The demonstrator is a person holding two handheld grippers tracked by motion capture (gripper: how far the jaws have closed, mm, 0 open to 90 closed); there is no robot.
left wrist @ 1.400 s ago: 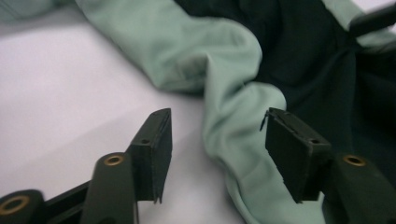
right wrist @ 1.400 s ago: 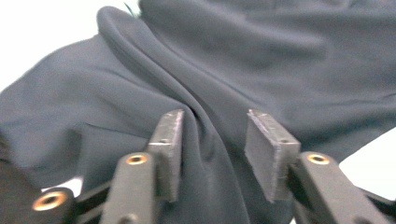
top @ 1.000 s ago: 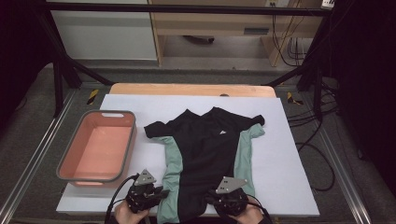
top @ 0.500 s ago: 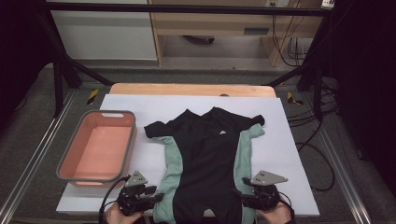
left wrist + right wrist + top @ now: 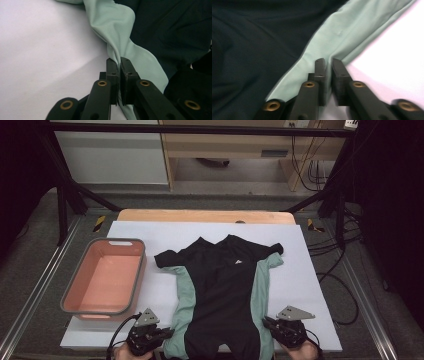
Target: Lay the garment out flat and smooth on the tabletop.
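While the shirt (image 5: 225, 295) lies flat, both grippers' jaws pinch its green side panels.

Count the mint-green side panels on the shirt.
2: left green panel, pinched by the left gripper; right green panel, pinched by the right gripper. More may be underneath.

Overhead view; two close shirt (image 5: 222, 290) views

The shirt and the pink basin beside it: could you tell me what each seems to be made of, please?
The shirt looks like a thin, stretchy knit, perhaps sportswear fabric: matte black with mint side panels that fold softly where the left gripper pinches them. The basin looks like moulded plastic or silicone: smooth salmon walls, grey rim, rounded corners.
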